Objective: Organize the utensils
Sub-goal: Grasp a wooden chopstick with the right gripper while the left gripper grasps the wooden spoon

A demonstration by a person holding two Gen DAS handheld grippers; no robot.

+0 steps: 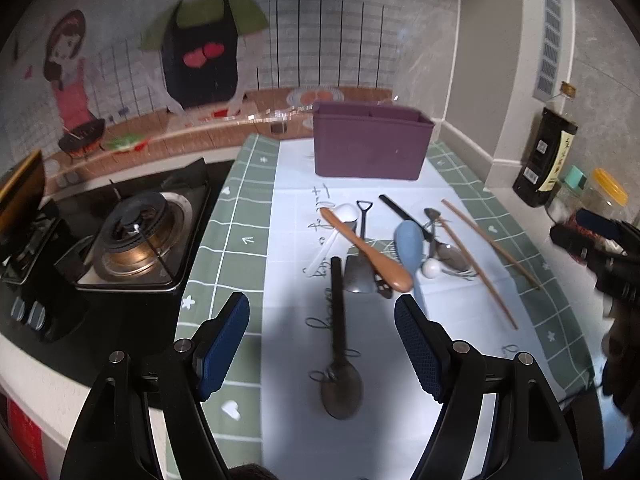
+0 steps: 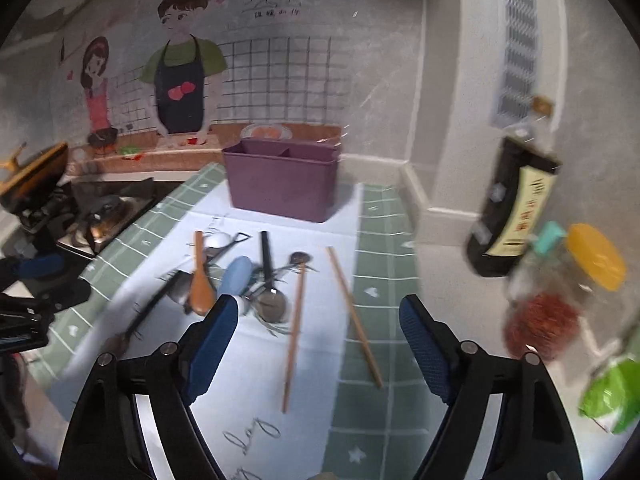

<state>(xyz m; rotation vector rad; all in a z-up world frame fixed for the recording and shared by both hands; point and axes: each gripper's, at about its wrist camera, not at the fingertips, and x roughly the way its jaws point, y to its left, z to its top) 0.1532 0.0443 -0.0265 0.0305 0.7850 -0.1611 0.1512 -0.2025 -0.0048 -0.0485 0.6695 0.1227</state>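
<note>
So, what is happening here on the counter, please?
A person holds two grippers above a mat strewn with utensils. Both the left gripper and the right gripper are open and empty. The dark spoon, wooden spoon and chopsticks lie loose on it; the purple organizer box behind looks unfilled.

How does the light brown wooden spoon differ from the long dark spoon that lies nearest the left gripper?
The light brown wooden spoon lies diagonally across other utensils in the pile; the long dark spoon lies apart from the pile, nearly straight along the cloth. The wooden spoon looks shorter and thicker; the dark spoon has a thin, longer handle. Both rest on the white cloth, with their bowls toward the camera.
</note>
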